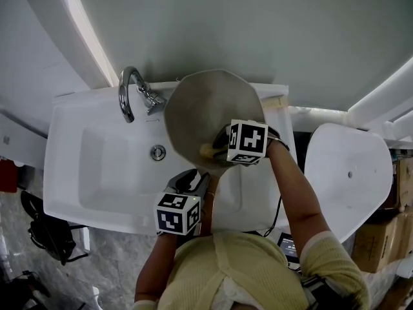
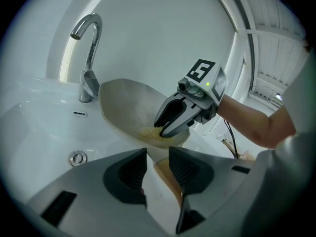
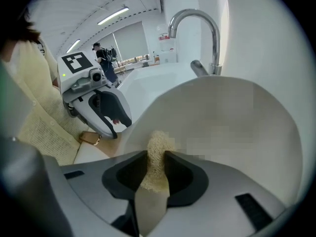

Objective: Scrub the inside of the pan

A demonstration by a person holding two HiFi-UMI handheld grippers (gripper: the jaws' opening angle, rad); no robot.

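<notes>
The pan (image 1: 206,105) is tilted up over the right end of the sink (image 1: 90,166), its pale inside turned toward the person and its rim close to the tap (image 1: 129,89). Its brown handle (image 2: 167,174) runs down out of its lower edge into the left gripper (image 1: 193,178). That gripper's jaws are pressed onto the handle from both sides, as the left gripper view shows.

The right gripper (image 1: 216,148) reaches into the pan from the person's right. Its jaws pinch a yellow sponge (image 3: 155,154), whose free end sticks out past the fingertips and touches the pan's inner surface low down, near the handle side. In the left gripper view the sponge (image 2: 150,134) lies flat on the pan's lower wall under the right gripper (image 2: 165,130).

Seen from the right gripper, the left gripper (image 3: 116,127) sits just beside the pan's rim with the handle (image 3: 90,138) below it, and the tap (image 3: 197,23) arches above the pan.

The sink's drain (image 1: 158,152) lies to the left of the pan, uncovered.
</notes>
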